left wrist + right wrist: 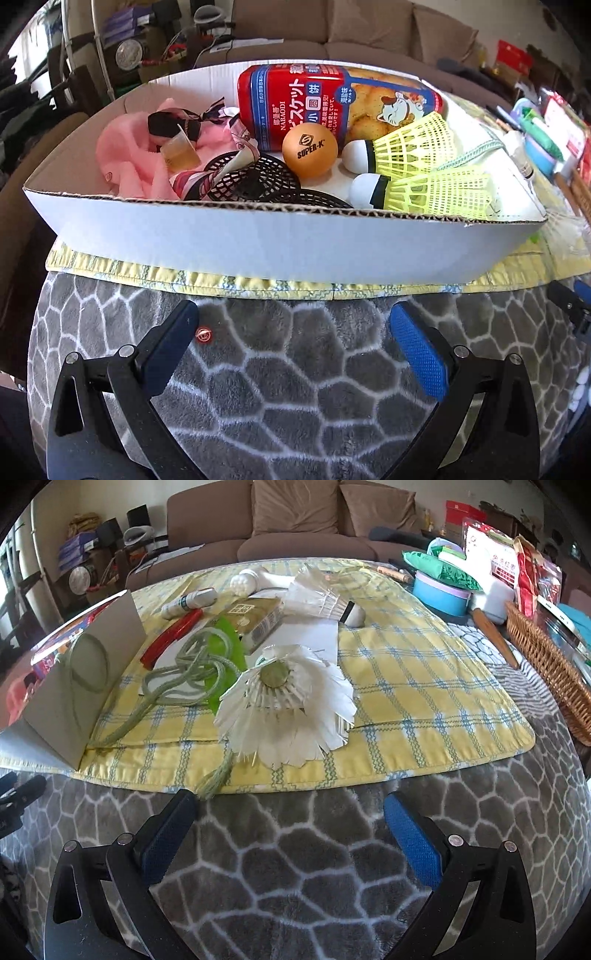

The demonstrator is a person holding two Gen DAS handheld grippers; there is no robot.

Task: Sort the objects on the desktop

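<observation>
Here both hand-held grippers [293, 332] [290, 819] gape, empty

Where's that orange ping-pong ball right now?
In the left wrist view, the orange ping-pong ball sits inside the white cardboard box, mid-box, just in front of the red biscuit packet and left of two yellow plastic shuttlecocks.

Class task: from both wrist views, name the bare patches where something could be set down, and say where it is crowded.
Free: the yellow cloth right of the white feather shuttlecock, up to the wicker basket; the grey blanket along the cloth's near edge. Crowded: the white box, and the cloth's left half around the green cord.
</observation>
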